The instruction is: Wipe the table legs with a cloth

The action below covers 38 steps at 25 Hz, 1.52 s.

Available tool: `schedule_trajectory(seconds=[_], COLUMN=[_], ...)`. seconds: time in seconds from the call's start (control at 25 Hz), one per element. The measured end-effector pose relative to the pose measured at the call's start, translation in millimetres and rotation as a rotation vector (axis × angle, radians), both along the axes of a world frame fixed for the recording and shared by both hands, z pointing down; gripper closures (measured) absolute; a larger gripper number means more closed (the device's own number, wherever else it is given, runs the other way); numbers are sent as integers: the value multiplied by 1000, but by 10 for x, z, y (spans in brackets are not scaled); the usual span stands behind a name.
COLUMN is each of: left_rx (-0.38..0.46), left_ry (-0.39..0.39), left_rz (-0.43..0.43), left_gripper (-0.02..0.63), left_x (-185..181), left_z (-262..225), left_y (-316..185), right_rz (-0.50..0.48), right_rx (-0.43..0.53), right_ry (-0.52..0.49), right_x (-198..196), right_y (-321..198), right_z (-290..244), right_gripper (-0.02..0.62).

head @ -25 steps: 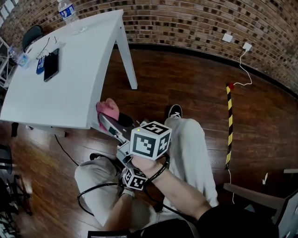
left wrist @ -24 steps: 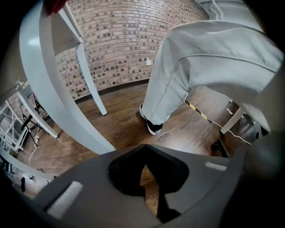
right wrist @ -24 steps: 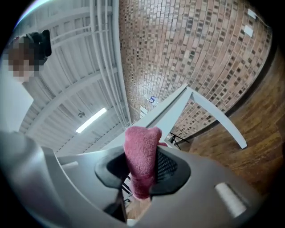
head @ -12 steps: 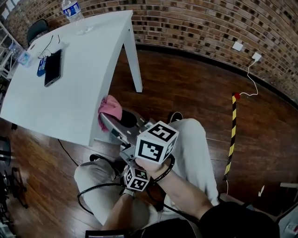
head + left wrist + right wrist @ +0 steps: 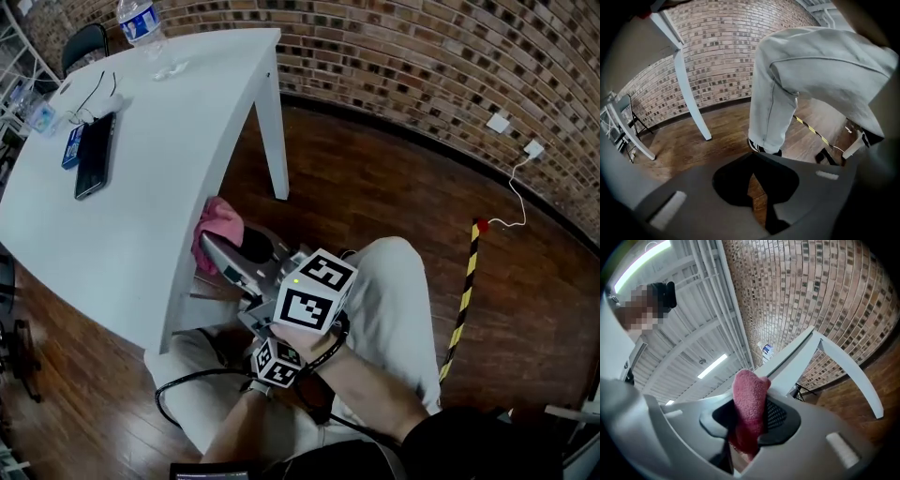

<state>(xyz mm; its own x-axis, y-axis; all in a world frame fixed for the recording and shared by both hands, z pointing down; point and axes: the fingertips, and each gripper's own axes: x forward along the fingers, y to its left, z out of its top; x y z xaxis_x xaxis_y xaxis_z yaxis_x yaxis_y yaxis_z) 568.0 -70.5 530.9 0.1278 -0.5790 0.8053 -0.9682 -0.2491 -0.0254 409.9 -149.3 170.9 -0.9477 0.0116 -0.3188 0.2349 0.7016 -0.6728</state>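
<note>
The right gripper has its jaws clamped on the pink cloth, which bulges out past them just under the white surface's right edge, nearer its near corner than the far table leg. The left gripper hangs lower beside the person's trouser leg, jaws closed on nothing.

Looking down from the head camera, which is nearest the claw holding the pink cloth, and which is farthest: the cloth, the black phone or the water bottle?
1. Pink cloth: pinched in the right claw, at the edge of the table.
2. Black phone: lying on the table, off to the left.
3. Water bottle: standing at the table's far end.
</note>
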Motion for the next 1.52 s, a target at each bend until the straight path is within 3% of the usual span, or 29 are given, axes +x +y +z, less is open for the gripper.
schedule_trajectory(seconds=[0.16,0.36,0.72,0.96,1.32,1.52], left_rx=[7,77,333,447,470,486], left_ry=[-2,11,0,-25,-40,3], left_rz=[-28,-91,-169,-166,-200,-238], left_gripper=[603,603,603,603,603,604], left_x=[-59,-255,-623,-702,-914,-975], left_z=[18,-186,-1199,-1796,-2096,-2185], left_y=[-333,-757,-1438,-1635,-1906,-2072], right_rz=[-35,-47,-60,-37,38,62], right_rx=[-5,-32,-24,-21,-103,-173], right_ry=[3,15,6,1,-9,12], right_x=[-108,-287,-534,-664,-891,-1019], right_y=[-281,-728,-1334,-1817,-2659,-3060], right_z=[37,88,115,121,182,191], right_gripper=[488,488,486,486,488,488])
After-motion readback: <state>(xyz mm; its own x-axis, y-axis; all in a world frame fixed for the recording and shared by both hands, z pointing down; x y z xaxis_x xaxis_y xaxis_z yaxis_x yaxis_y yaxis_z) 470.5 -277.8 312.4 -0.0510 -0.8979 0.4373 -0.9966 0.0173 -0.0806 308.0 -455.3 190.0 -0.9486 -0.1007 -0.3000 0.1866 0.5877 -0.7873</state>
